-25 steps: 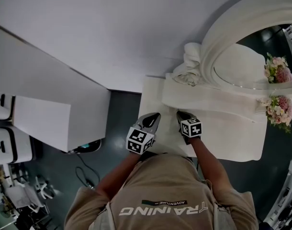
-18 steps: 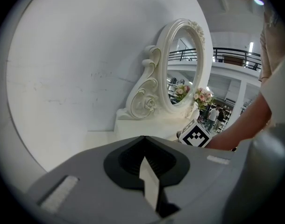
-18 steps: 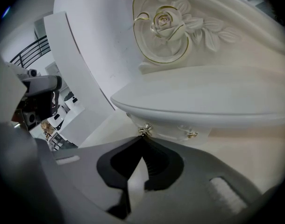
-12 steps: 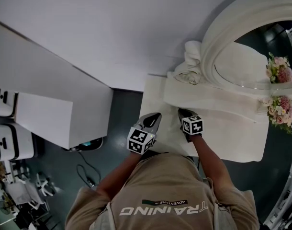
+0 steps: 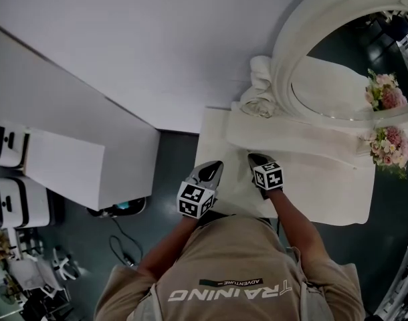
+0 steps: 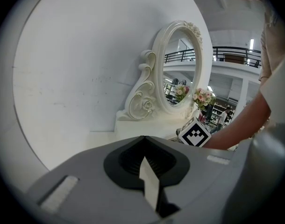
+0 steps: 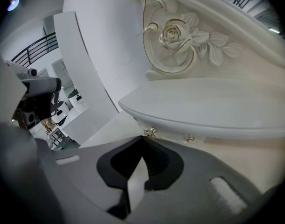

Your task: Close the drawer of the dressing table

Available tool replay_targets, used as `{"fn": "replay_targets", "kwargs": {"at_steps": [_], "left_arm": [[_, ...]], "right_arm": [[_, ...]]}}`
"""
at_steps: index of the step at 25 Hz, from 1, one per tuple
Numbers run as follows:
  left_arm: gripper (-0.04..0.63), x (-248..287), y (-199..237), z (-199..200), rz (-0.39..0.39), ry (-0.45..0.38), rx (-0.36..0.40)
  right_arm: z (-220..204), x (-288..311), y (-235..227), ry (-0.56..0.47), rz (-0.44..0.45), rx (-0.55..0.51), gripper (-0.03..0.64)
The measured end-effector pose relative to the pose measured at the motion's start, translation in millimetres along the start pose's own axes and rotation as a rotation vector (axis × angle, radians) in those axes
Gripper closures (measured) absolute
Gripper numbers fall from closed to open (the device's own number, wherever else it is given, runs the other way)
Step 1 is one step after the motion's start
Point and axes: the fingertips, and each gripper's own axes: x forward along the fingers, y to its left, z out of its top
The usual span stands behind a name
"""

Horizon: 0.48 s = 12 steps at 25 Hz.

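The white dressing table [image 5: 324, 189] stands against the wall, with an oval mirror [image 5: 338, 79] above a raised shelf [image 5: 291, 138]. In the right gripper view a small drawer front with two gold knobs [image 7: 150, 132] sits under that shelf's lip. My right gripper [image 5: 253, 158] is shut and empty, its tip [image 7: 141, 138] just short of the left knob. I cannot tell how far the drawer stands out. My left gripper [image 5: 216, 166] is also shut and empty, and hovers over the tabletop's left part, beside the right one. Its view looks across the table at the mirror [image 6: 182, 69].
Pink and white flowers [image 5: 388, 149] stand at the table's right end and show again in the mirror. A white carved scroll [image 5: 261, 89] flanks the mirror. Left of the table lie dark floor, a white cabinet [image 5: 63, 172] and cables [image 5: 120, 249].
The head view has shifted slightly. Both grippers keep nearly the same places over the table's left part.
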Motion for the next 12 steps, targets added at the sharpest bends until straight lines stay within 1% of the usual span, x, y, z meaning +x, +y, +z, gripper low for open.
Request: {"fn": "replay_targets", "kwargs": {"at_steps": [2, 6, 9, 12], "left_arm": [[0.577, 1, -4, -1, -0.004, -0.005, 0.001], [0.577, 5, -15, 0, -0.016, -0.021, 0.012], [0.577, 5, -24, 2, -0.022, -0.033, 0.017], [0.577, 5, -32, 1, -0.028, -0.036, 0.022]], "right_arm": [[-2, -6, 3, -0.003, 0.01, -0.017, 0.614], [-5, -23, 12, -0.001, 0.042, -0.105, 0.615], [-7, -44, 21, -0.024, 0.064, -0.118, 0.614], [-8, -65, 31, -0.065, 0.068, -0.122, 0.614]]}}
